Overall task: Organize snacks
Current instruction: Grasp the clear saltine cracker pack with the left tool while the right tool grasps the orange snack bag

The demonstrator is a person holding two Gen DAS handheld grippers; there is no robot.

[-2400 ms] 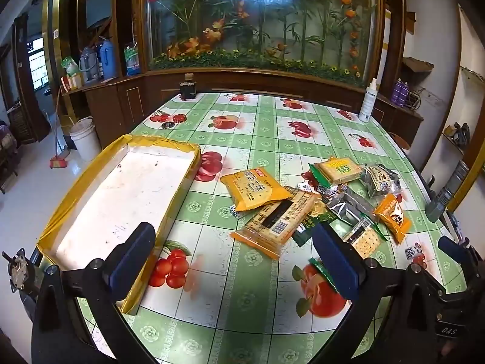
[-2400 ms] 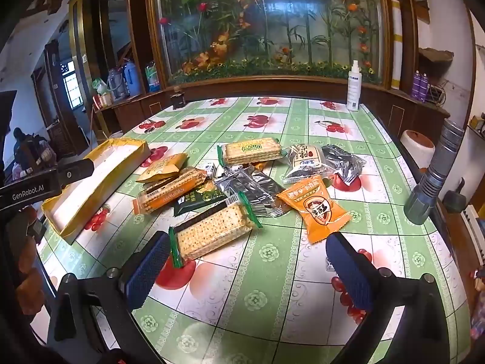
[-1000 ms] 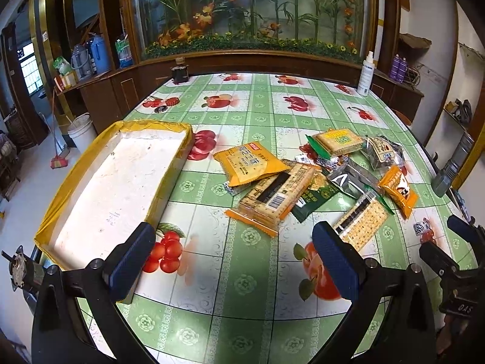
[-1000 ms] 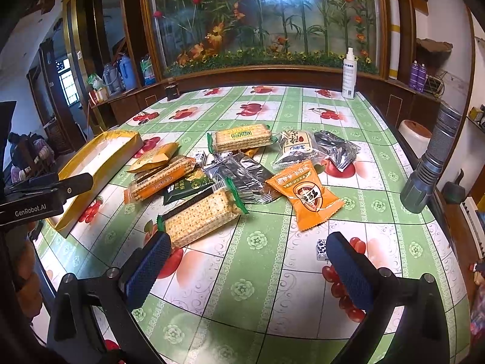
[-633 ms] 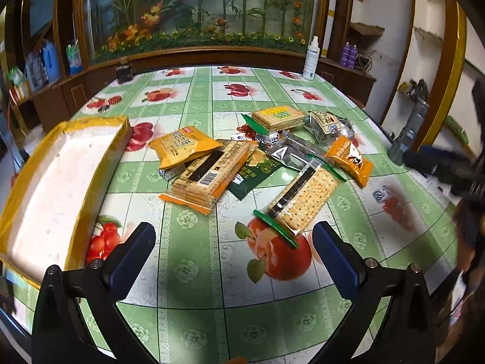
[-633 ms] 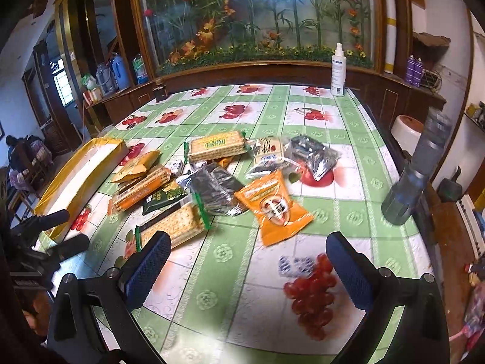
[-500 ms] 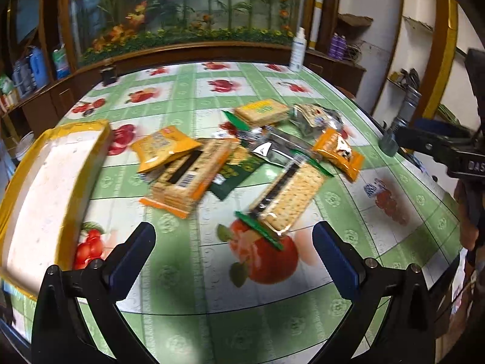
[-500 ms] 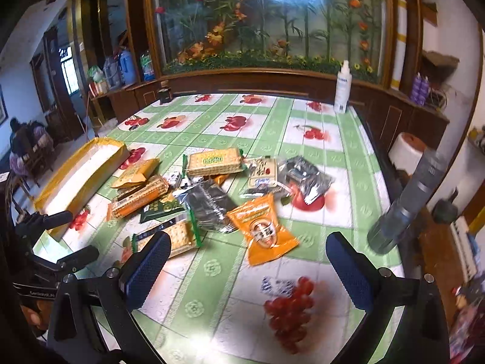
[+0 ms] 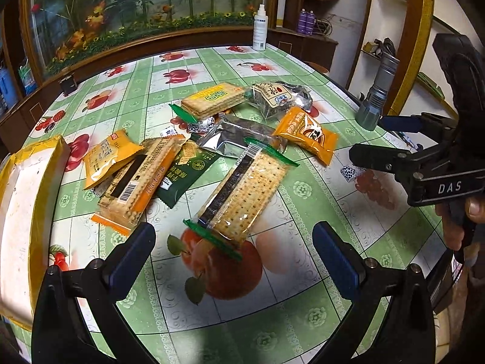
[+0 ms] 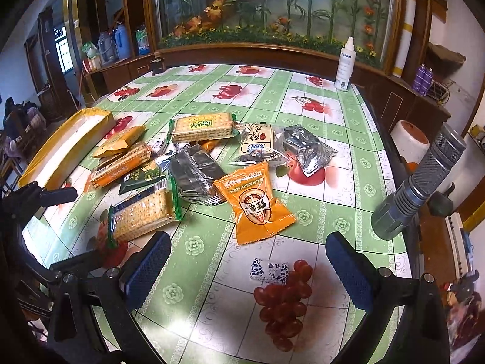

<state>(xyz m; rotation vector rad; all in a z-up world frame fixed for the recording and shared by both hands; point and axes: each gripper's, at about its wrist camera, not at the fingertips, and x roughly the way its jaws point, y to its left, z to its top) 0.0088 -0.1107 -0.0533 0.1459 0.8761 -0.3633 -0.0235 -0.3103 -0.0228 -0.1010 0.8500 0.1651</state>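
Observation:
Several snack packets lie in a heap on the green fruit-print table. A green-ended cracker pack (image 9: 242, 197) (image 10: 142, 212) lies nearest. An orange snack bag (image 9: 306, 133) (image 10: 254, 203), a long orange biscuit pack (image 9: 142, 179) (image 10: 121, 166), silver packets (image 9: 239, 136) (image 10: 194, 173) and a small white candy (image 10: 268, 270) lie around. The yellow-edged tray (image 9: 18, 197) (image 10: 65, 145) is at the left. My left gripper (image 9: 233, 254) is open and empty just short of the cracker pack. My right gripper (image 10: 247, 262) is open and empty over the candy; it also shows in the left wrist view (image 9: 391, 139).
A grey flashlight (image 10: 418, 182) (image 9: 376, 97) stands at the table's right edge. A white spray bottle (image 10: 345, 63) (image 9: 260, 32) stands at the far edge, by a wooden cabinet with a flower display. A small dark jar (image 9: 68, 83) sits far left.
Both grippers have swung to the right and come lower toward the snack heap. The tray has slid to the left edge of the left wrist view. Both stay open.

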